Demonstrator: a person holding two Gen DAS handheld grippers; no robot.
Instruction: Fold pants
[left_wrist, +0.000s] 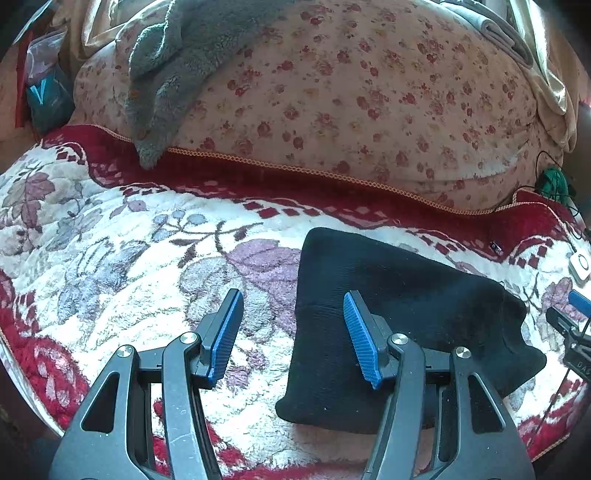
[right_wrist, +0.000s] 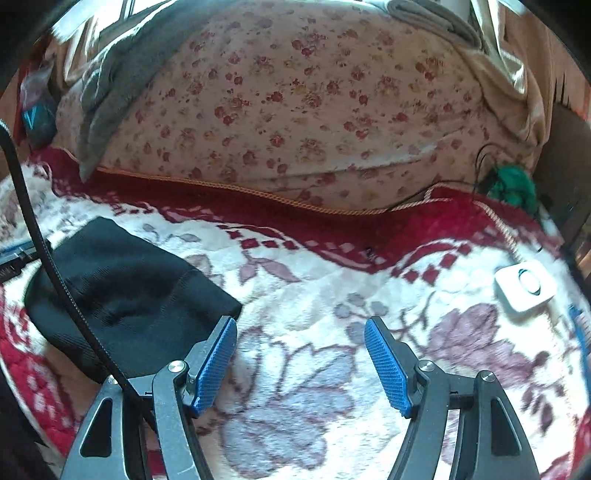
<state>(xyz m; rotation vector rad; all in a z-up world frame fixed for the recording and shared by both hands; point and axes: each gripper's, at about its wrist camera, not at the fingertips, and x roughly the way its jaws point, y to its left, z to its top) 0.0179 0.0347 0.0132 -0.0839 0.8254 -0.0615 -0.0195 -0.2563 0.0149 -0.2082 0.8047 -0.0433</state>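
The near blanket (left_wrist: 110, 258) lies flat and bare to the left of the folded black pants (left_wrist: 388, 314), giving open passage there. To the right of the pants it is bare again as far as a white controller (right_wrist: 524, 288). The far side is walled off by a bulky floral quilt (left_wrist: 351, 103) with a grey fleece (left_wrist: 166, 74) draped over its left end.

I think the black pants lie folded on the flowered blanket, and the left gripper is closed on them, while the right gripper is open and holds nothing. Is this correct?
Not quite. The left gripper is not closed on the black pants: the left wrist view shows its jaws apart, holding nothing. The rest stands: the pants lie folded on the flowered blanket, and the right gripper is open and empty.
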